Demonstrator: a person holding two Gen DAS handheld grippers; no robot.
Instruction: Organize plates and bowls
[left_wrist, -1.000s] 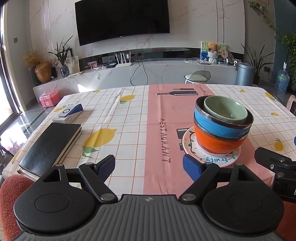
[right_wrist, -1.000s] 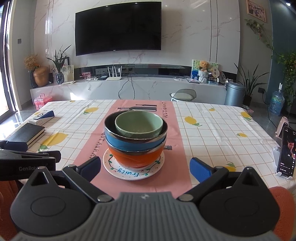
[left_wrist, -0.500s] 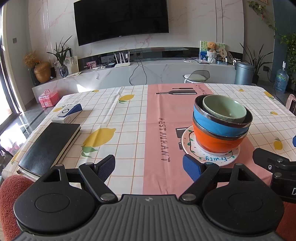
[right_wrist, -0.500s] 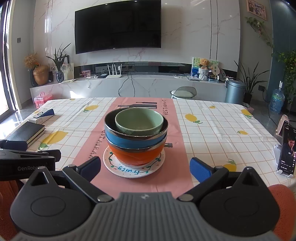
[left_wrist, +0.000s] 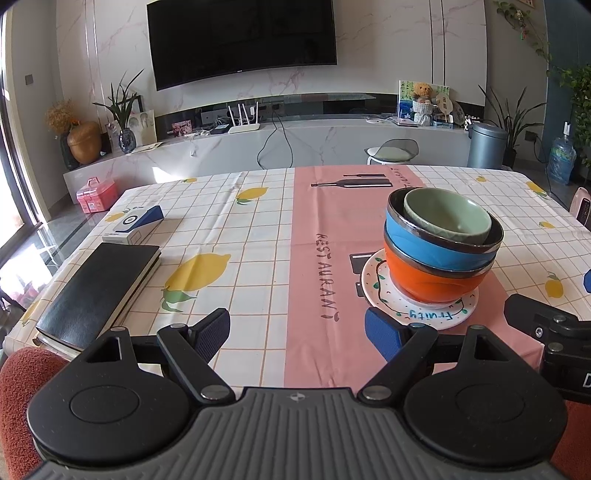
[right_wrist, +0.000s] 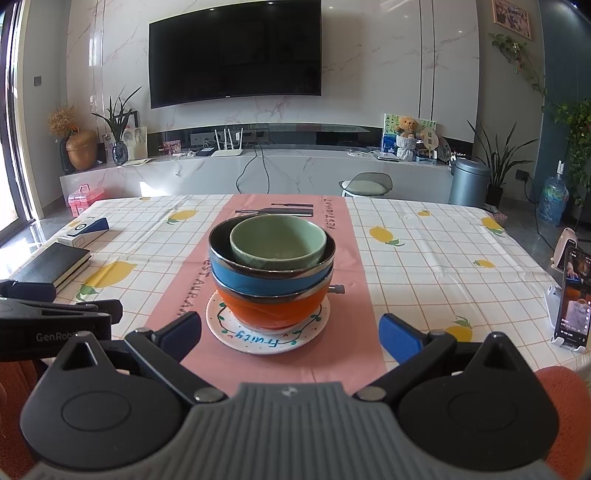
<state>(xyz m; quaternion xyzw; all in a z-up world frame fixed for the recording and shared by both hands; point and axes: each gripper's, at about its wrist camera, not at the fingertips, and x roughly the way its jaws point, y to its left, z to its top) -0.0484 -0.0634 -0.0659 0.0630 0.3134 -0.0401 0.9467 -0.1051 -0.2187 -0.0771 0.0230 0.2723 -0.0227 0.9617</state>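
On the surface's pink runner, a white plate (right_wrist: 267, 338) carries an orange bowl (right_wrist: 273, 312); a blue bowl (right_wrist: 271, 278) nests in it, with a green bowl (right_wrist: 277, 242) innermost. The left gripper (left_wrist: 297, 330) and right gripper (right_wrist: 290, 332) hover nearby, both spread wide and holding nothing

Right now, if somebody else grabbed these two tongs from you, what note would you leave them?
Left tongs: open, empty, at the near table edge.
Right tongs: open, empty, facing the stack.
Things: green bowl nested in blue bowl, that in orange bowl, all on the "Fruity" plate on the pink runner.
Done: nothing gripped; the stack looks untouched.
Left: probably to take the stack apart or move it. Black notebook lies to the left.
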